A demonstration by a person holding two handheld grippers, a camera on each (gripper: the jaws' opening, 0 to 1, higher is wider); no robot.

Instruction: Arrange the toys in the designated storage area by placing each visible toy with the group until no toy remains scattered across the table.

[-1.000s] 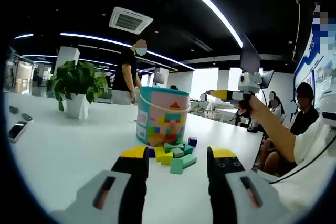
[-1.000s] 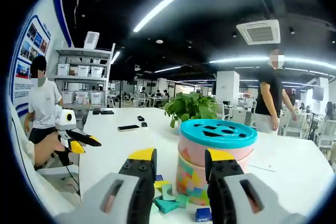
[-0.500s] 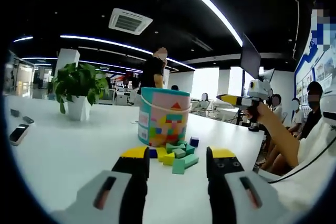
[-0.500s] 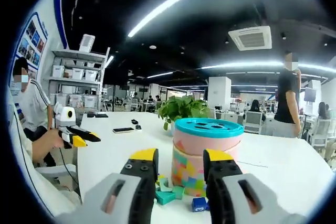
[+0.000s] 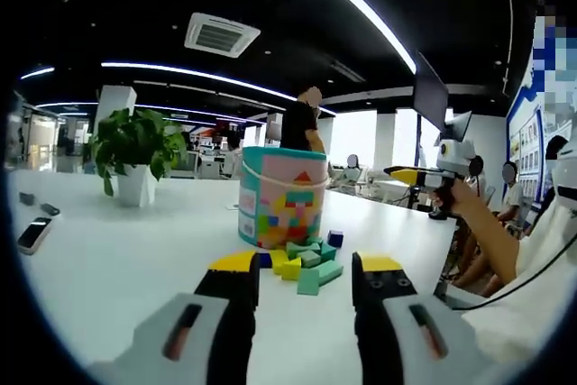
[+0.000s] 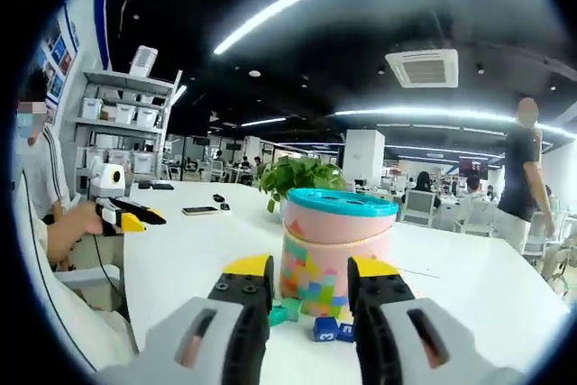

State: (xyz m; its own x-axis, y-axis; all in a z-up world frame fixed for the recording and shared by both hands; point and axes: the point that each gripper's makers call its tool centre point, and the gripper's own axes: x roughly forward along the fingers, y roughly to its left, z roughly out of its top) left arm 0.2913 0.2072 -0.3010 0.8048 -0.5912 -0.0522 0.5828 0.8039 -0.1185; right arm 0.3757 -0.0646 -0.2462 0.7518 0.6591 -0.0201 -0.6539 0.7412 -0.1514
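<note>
While both tools hang above the white table (image 5: 99,268), the left gripper (image 5: 302,272) and right gripper (image 6: 306,277) stand spread with nothing between their jaws, probably lining up a first pick. Beyond them, loose blocks (image 5: 306,270) lie scattered against the foot of the toy bucket (image 5: 281,209), its teal sorting lid (image 6: 338,202) on. Farther off stand a potted plant (image 5: 135,155) and a phone (image 5: 32,233).

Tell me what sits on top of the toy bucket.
A teal lid with shaped cutouts covers the bucket. The inside is hidden, so any blocks in it can't be seen. Loose blocks lie at its base.
</note>
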